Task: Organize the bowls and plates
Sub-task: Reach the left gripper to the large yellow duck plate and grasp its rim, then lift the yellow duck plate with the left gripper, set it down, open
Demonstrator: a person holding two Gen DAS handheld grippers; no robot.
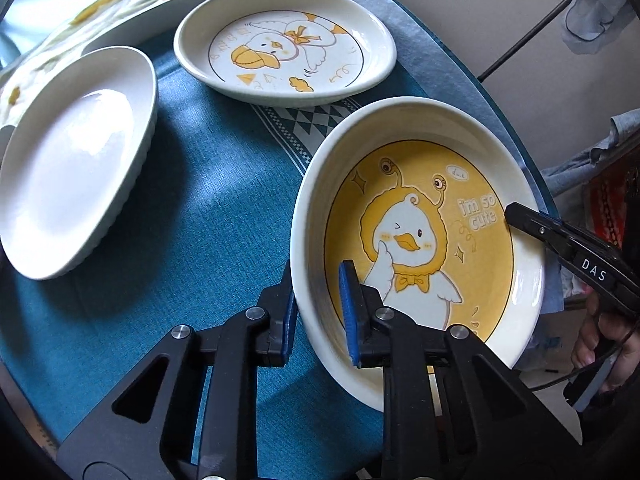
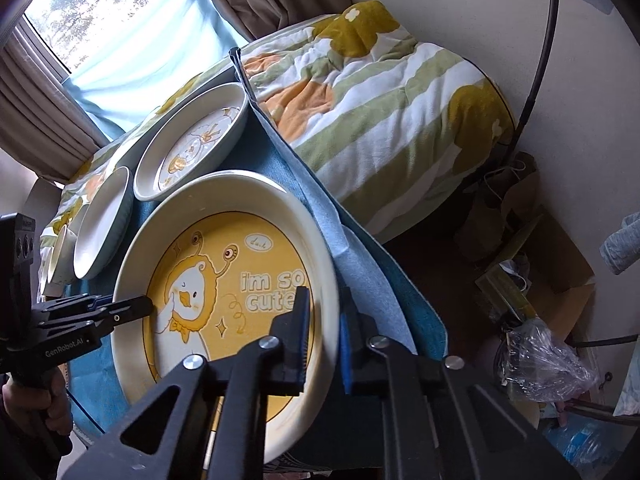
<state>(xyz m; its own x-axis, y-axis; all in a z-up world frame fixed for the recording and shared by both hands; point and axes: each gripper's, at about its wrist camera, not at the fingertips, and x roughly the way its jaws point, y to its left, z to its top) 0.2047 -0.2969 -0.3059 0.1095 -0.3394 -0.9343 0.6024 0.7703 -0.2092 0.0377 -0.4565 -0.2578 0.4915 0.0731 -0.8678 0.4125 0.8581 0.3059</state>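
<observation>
A deep plate with a yellow duck picture (image 1: 416, 216) (image 2: 256, 264) lies at the near right of the blue-clothed table. My left gripper (image 1: 318, 312) is shut on its near-left rim, one pad inside and one outside the wall. My right gripper (image 2: 325, 336) is shut on the opposite rim in the same way. Each gripper shows in the other's view: the right gripper (image 1: 520, 216) at the plate's right edge, the left gripper (image 2: 136, 306) at its left edge. A plain white plate (image 1: 72, 160) (image 2: 104, 224) and a white plate with a duck drawing (image 1: 280, 48) (image 2: 192, 148) lie farther back.
The blue tablecloth (image 1: 200, 220) covers the table. A long white dish (image 1: 168, 16) lies behind the plates and a small cup (image 2: 60, 256) stands past the white plate. A striped quilt on a bed (image 2: 380, 100) borders the table. Bags and clutter (image 2: 540, 352) lie on the floor at right.
</observation>
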